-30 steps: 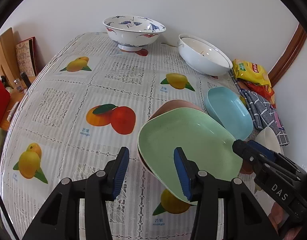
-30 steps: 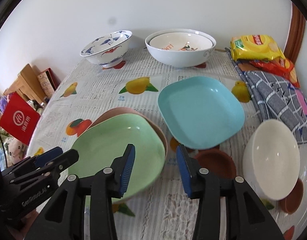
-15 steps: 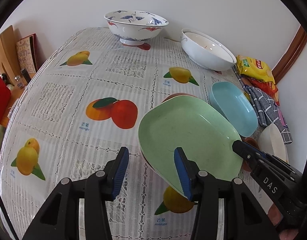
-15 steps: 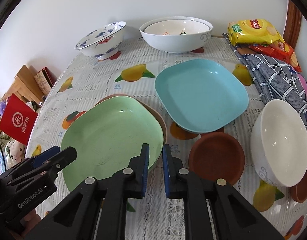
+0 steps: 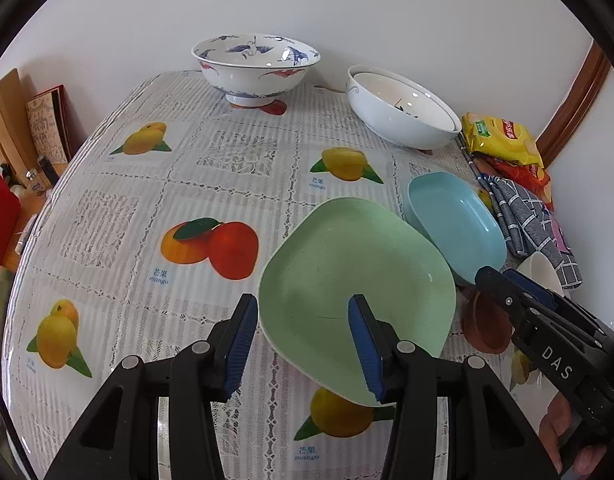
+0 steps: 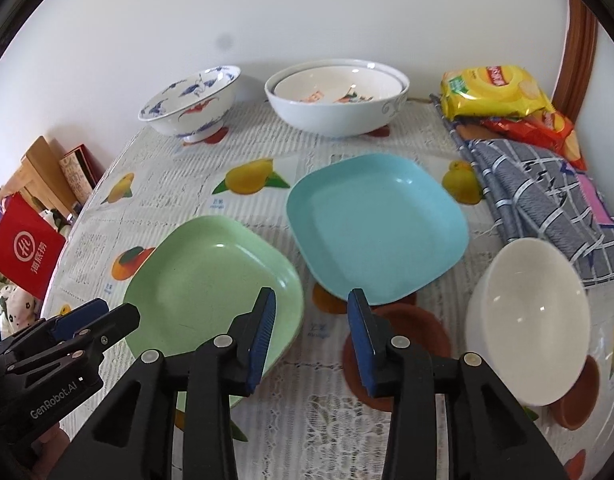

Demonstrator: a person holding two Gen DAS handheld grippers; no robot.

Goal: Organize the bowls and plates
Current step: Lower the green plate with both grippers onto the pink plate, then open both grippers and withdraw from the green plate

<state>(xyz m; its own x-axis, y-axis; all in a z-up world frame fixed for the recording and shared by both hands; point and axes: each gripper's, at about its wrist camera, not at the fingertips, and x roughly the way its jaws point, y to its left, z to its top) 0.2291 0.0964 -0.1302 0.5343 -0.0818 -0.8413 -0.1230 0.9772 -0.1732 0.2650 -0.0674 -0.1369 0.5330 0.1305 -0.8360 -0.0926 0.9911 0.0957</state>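
A green square plate point(image 5: 355, 280) point(image 6: 211, 284) lies on the fruit-print tablecloth, covering the pink plate seen under it earlier. A blue plate point(image 6: 375, 224) point(image 5: 455, 220) lies to its right. My left gripper point(image 5: 303, 344) is open, with the green plate's near-left edge between its fingers. My right gripper point(image 6: 311, 336) is open and empty, above the gap between the green plate and a brown saucer point(image 6: 403, 340). A white bowl point(image 6: 527, 328) sits at the right. A blue-patterned bowl point(image 5: 255, 66) and nested white bowls point(image 6: 335, 96) stand at the back.
A checked cloth point(image 6: 539, 196) and snack bags point(image 6: 495, 92) lie at the right edge. A second brown saucer point(image 6: 575, 404) sits under the white bowl's near side. A red box point(image 6: 25, 248) and wooden items point(image 5: 15, 120) stand beyond the table's left edge.
My right gripper shut half a second ago and has opened again. The green plate has shifted so that it now hides the pink plate under it. My left gripper stays open.
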